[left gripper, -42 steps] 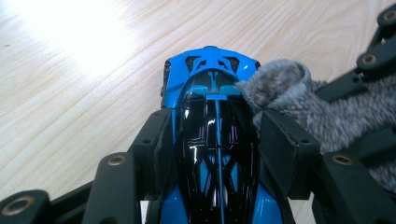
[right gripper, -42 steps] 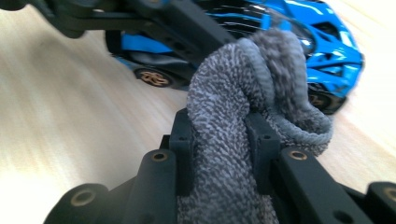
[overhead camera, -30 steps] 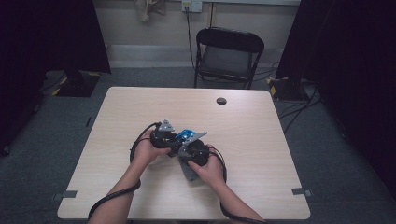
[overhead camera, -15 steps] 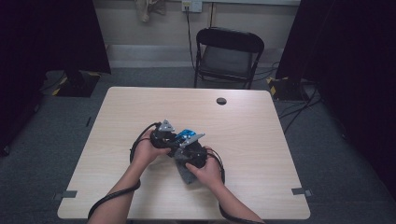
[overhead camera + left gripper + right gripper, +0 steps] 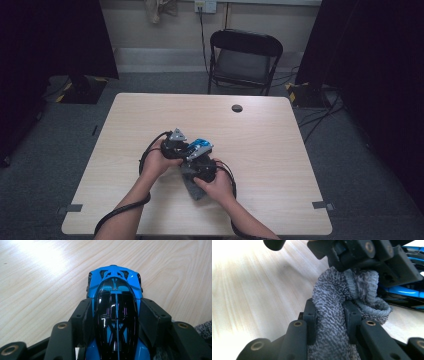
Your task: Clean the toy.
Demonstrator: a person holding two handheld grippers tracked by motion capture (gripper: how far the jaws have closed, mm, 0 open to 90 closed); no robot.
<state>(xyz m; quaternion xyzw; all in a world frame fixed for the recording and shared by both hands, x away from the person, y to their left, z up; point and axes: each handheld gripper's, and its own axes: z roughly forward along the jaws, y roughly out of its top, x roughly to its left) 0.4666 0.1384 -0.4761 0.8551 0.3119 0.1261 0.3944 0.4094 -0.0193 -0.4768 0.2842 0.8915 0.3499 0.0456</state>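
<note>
Item 1: blue toy car (image 5: pixel 115 302), frame centre, clamped mid-body by my left gripper (image 5: pixel 115 315). Item 2: grey cloth (image 5: pixel 337 322), pinched tight in my right gripper (image 5: pixel 329 315). I'd wipe lightly, keeping the car steady.

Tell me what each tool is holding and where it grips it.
Left tool clamps the blue toy car across its sides, about mid-body. Right tool pinches the grey cloth at a bunched fold.

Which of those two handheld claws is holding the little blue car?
The left gripper: its jaws clamp the blue toy car. The right gripper pinches a grey sock instead.
</note>
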